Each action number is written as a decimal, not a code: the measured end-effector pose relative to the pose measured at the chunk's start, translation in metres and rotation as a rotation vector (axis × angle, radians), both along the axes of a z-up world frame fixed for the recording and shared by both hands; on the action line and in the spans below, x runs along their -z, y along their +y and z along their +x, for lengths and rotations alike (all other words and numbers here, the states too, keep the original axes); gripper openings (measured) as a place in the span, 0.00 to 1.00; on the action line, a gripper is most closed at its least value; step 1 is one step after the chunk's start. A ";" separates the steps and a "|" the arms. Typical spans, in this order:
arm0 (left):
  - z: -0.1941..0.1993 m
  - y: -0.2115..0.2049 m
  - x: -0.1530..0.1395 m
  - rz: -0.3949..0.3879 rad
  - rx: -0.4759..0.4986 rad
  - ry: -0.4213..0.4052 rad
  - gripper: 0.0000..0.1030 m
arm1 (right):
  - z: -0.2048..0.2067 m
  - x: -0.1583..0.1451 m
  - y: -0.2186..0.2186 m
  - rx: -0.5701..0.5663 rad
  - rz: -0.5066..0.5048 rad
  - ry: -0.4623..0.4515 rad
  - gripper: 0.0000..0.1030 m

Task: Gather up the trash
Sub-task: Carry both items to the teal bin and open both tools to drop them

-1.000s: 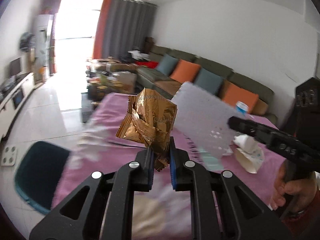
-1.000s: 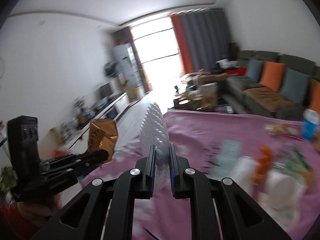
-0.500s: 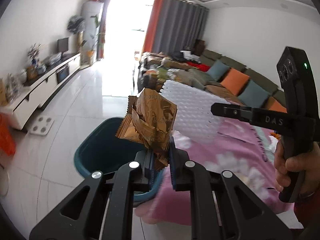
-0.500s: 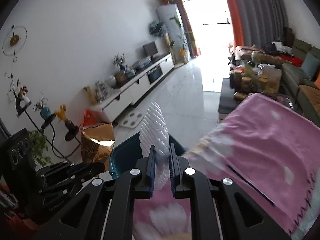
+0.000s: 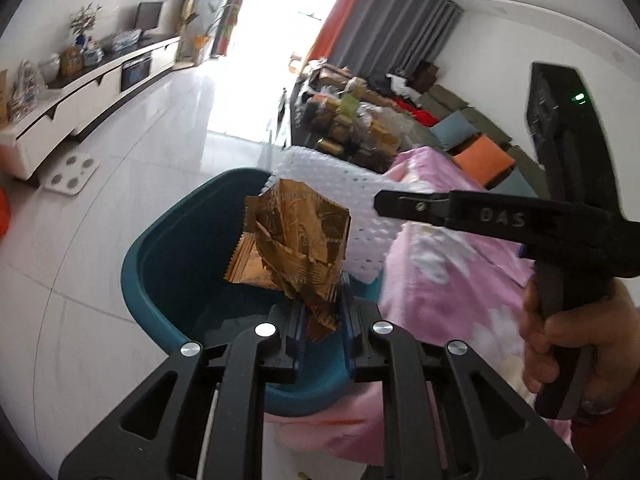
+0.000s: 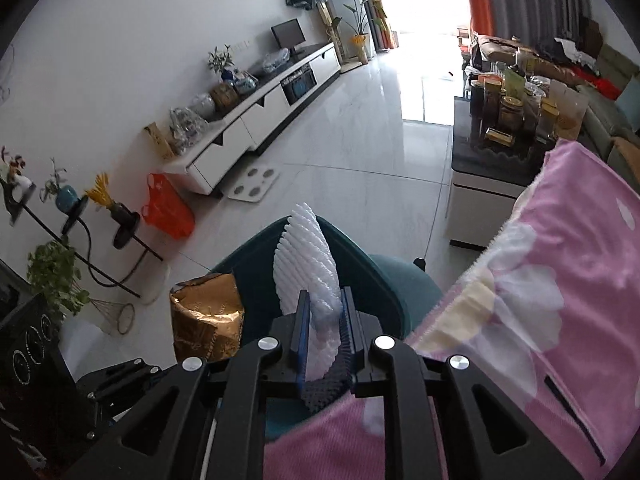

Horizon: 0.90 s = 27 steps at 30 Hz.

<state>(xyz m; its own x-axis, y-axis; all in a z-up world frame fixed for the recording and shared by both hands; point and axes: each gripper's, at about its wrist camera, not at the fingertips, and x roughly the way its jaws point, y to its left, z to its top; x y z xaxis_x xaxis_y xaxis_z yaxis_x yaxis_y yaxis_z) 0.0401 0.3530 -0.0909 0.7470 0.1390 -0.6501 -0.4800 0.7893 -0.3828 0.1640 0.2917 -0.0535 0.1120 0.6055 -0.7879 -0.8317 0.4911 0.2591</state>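
Note:
A crumpled gold wrapper [image 5: 296,240] sticks up from my left gripper [image 5: 320,308], which is shut on its lower end. It hangs over the open teal bin [image 5: 160,264] on the floor. A white dimpled foam sheet [image 6: 308,264] stands between the pads of my right gripper [image 6: 323,312], whose jaws are opening; the sheet still fills the gap. It too is above the teal bin [image 6: 380,280]. In the left wrist view the right gripper [image 5: 380,204] reaches in from the right with the foam sheet [image 5: 332,184] behind the wrapper. The right wrist view shows the gold wrapper [image 6: 206,316] at lower left.
A table with a pink flowered cloth [image 6: 560,280] borders the bin on the right. A person's hand [image 5: 568,340] holds the right gripper's handle. On the tiled floor beyond are an orange bag [image 6: 166,208], a white scale [image 6: 254,184], a TV cabinet [image 6: 260,120] and a low table with jars [image 6: 512,112].
Both grippers swung away from the pink table toward the floor and sank, so the teal bin now lies right under them. Wrapper and foam sheet stayed between the jaws.

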 end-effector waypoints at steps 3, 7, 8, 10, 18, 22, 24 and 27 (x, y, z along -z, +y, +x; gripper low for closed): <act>0.005 0.007 0.008 -0.010 -0.010 0.018 0.27 | 0.000 0.002 0.006 -0.002 -0.009 -0.004 0.29; 0.009 0.007 0.017 0.001 -0.028 0.032 0.34 | 0.003 0.002 0.003 0.007 0.004 0.003 0.43; 0.007 0.009 0.016 0.003 -0.035 0.024 0.39 | 0.006 0.002 -0.001 0.015 0.009 0.004 0.43; 0.006 0.011 0.012 0.004 -0.052 0.016 0.46 | 0.009 0.000 -0.007 0.028 0.025 0.011 0.43; -0.029 -0.016 -0.054 0.192 -0.108 -0.091 0.79 | -0.014 -0.048 -0.078 0.065 0.200 -0.150 0.66; -0.059 -0.041 -0.104 0.320 -0.167 -0.177 0.93 | -0.035 -0.069 -0.122 0.081 0.272 -0.259 0.81; -0.070 -0.058 -0.125 0.369 -0.178 -0.219 0.94 | -0.045 -0.080 -0.146 0.100 0.299 -0.318 0.86; -0.081 -0.088 -0.148 0.439 -0.180 -0.263 0.95 | -0.063 -0.094 -0.191 0.150 0.341 -0.432 0.90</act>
